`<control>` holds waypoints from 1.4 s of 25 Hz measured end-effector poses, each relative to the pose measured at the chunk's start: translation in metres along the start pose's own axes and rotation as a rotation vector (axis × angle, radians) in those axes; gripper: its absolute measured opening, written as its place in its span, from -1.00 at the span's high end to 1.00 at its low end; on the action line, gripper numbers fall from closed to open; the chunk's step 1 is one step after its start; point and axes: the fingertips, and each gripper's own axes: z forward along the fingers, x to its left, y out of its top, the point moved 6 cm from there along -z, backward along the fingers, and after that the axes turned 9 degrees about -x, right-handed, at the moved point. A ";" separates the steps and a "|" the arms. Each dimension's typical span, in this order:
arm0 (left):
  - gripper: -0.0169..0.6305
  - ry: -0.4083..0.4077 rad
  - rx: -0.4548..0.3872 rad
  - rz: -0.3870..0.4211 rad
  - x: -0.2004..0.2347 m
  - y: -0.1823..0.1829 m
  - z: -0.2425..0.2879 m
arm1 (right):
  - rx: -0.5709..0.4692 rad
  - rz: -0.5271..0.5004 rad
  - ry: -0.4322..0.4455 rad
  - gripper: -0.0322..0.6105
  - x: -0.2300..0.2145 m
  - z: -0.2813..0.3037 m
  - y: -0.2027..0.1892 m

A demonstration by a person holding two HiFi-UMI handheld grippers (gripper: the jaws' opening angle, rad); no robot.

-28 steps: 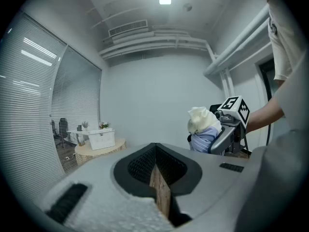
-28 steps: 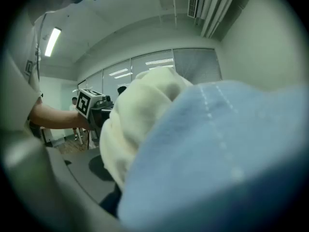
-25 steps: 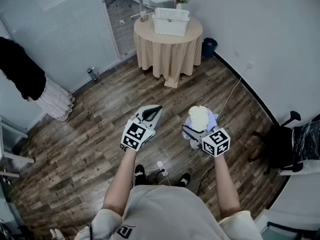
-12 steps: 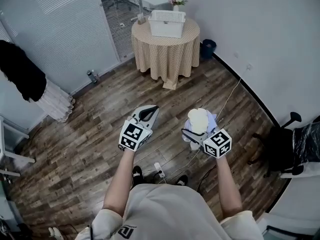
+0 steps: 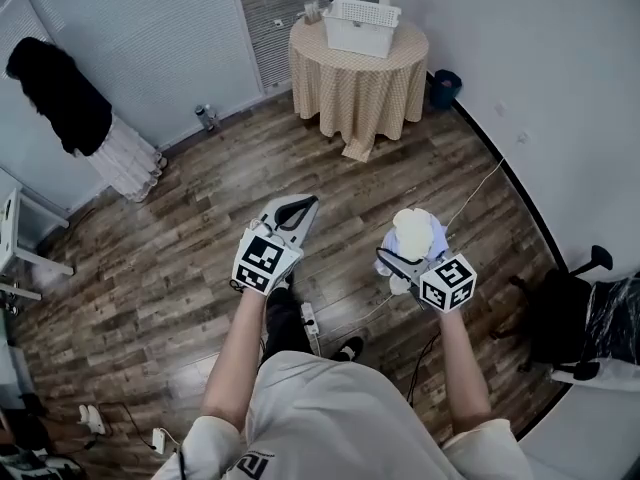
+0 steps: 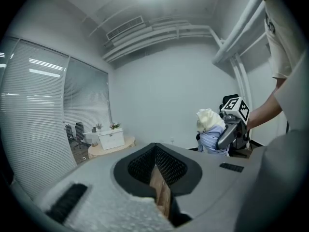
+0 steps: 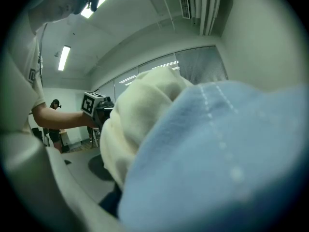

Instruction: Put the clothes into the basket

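Observation:
My right gripper [image 5: 408, 256] is shut on a bundle of clothes [image 5: 414, 232], a cream piece on top of a light blue one, held at waist height over the wood floor. The bundle [image 7: 193, 144] fills the right gripper view and hides the jaws. My left gripper [image 5: 296, 212] is beside it on the left, shut, with nothing in it [image 6: 157, 153]. In the left gripper view the bundle [image 6: 209, 127] sits in the right gripper [image 6: 228, 134]. The white basket [image 5: 361, 26] stands on a round table [image 5: 358, 83] far ahead, against the wall.
A black garment [image 5: 58, 90] and a white frilled one [image 5: 128, 163] hang at the left. A power strip [image 5: 310, 320] and cables lie by my feet. An office chair [image 5: 565, 318] stands at the right, a blue bin [image 5: 447, 86] beside the table, a bottle [image 5: 207, 118] by the glass wall.
Both grippers have travelled across the room with the person, the bundle still in the right one. The table and basket now sit further right in the head view.

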 end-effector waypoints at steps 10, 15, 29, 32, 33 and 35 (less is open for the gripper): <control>0.91 -0.059 -0.016 -0.019 0.048 -0.020 0.067 | -0.065 -0.004 -0.076 -0.34 -0.053 0.047 0.014; 0.91 -0.103 -0.036 -0.052 0.093 -0.027 0.142 | -0.062 0.002 -0.077 -0.34 -0.094 0.081 0.022; 0.91 -0.188 -0.046 -0.025 0.207 -0.025 0.267 | -0.044 0.009 -0.079 -0.34 -0.192 0.209 0.057; 0.91 -0.209 -0.023 -0.030 0.222 -0.036 0.281 | -0.055 0.045 -0.088 -0.34 -0.207 0.226 0.055; 0.91 -0.218 -0.012 -0.028 0.227 -0.038 0.282 | -0.058 0.055 -0.089 -0.34 -0.210 0.231 0.053; 0.91 -0.232 -0.010 -0.029 0.235 -0.039 0.282 | -0.059 0.069 -0.095 -0.34 -0.213 0.242 0.052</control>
